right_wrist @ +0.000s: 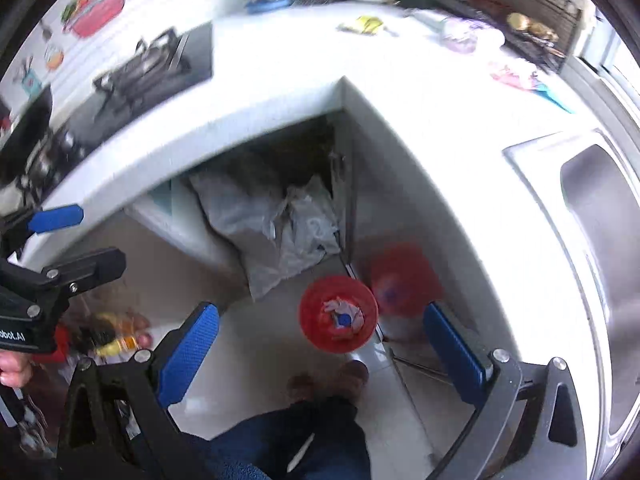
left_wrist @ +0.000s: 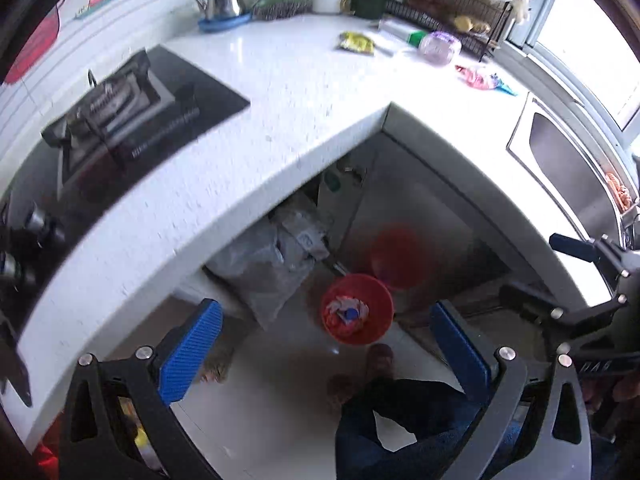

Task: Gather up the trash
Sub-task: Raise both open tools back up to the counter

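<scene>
Both tongs gape wide and hold nothing: the left gripper and the right gripper hang above the floor. Low in the middle of both frames sits one red bin, crumpled trash already inside. Three pieces remain on the white counter, upper right: one yellow packet, one clear purple tub, one pink wrapper.
</scene>
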A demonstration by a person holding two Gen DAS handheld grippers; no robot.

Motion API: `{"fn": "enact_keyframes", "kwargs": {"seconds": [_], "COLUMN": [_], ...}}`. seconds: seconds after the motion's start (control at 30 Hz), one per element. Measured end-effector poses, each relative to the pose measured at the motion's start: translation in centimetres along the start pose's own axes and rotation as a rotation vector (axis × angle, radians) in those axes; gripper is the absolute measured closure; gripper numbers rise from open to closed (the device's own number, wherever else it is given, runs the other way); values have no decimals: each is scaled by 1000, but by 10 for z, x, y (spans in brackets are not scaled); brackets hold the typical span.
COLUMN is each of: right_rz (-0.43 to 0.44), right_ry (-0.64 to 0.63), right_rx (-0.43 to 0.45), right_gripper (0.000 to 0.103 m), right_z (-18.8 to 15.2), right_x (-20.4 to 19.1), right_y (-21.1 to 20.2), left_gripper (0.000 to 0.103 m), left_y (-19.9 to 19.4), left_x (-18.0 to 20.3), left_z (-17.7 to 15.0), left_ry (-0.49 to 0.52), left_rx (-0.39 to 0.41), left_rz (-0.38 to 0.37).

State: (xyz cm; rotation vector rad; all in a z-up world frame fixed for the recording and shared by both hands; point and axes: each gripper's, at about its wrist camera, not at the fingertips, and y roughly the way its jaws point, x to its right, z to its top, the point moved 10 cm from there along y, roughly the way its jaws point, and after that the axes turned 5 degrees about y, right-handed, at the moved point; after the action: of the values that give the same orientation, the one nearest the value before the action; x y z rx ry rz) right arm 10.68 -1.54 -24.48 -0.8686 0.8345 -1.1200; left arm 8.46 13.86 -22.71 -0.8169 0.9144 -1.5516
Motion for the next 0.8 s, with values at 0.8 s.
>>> {"fn": "enact_keyframes", "kwargs": {"seconds": [0.8], "right_rz": [-77], "right_ry": [43], "right_rx": [139], "right_gripper": [1], "right_z": [65], "right_x": [35], "right_y": [-52], "left_gripper": [0], "left_y": [-20], "left_x": [54], "left_z": [85], "left_ry": [142], "left_rx": [105], "left_rz": [-66]}}
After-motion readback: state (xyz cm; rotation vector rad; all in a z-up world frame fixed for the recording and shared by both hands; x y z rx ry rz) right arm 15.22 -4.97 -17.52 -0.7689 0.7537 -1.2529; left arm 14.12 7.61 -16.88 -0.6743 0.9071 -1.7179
